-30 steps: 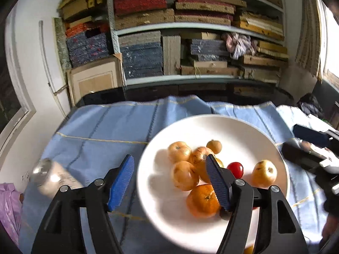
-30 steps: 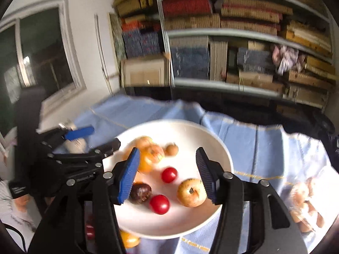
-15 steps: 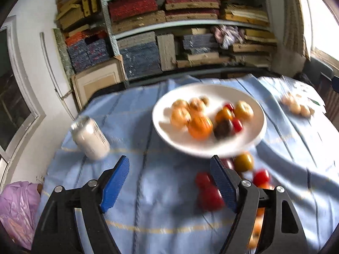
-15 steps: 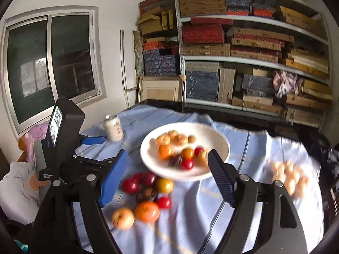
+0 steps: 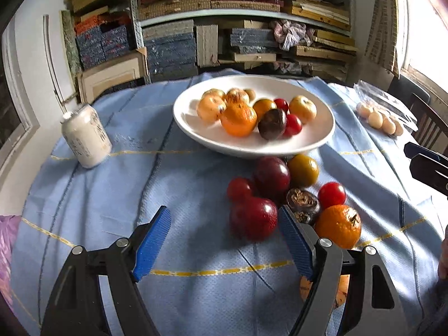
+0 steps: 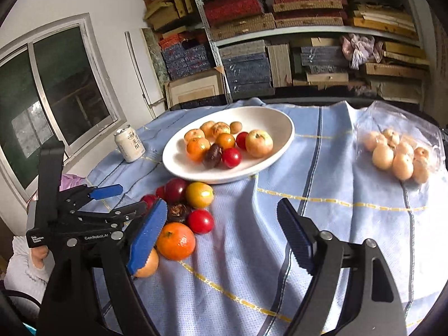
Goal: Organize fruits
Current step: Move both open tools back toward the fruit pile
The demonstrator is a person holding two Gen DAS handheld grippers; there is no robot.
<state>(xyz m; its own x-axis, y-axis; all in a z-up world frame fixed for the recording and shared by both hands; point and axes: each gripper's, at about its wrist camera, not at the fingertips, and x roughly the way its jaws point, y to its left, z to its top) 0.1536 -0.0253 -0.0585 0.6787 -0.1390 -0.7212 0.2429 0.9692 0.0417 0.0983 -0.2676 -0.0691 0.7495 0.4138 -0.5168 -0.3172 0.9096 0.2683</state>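
On the blue-cloth surface, white bowl w/ oranges, apples, small red fruits inside. More fruit pile lies just beside it. Left tongs apart, empty; right tongs opening, empty.

Daylit, bright overall. Strong light from the window at upper right of the left wrist view, blown out to white glare there. Dappled sun patches across the blue tablecloth, hard shadows under the white bowl and behind the loose fruit. Slight motion blur on that fruit and on the can; sharper in the right wrist view. Heavy fisheye bending of the shelves and the dark-paned window, black vignette in every corner. Washed-out, soft bag of pale fruit under glare. Shelf stacks dimmer, in shade.
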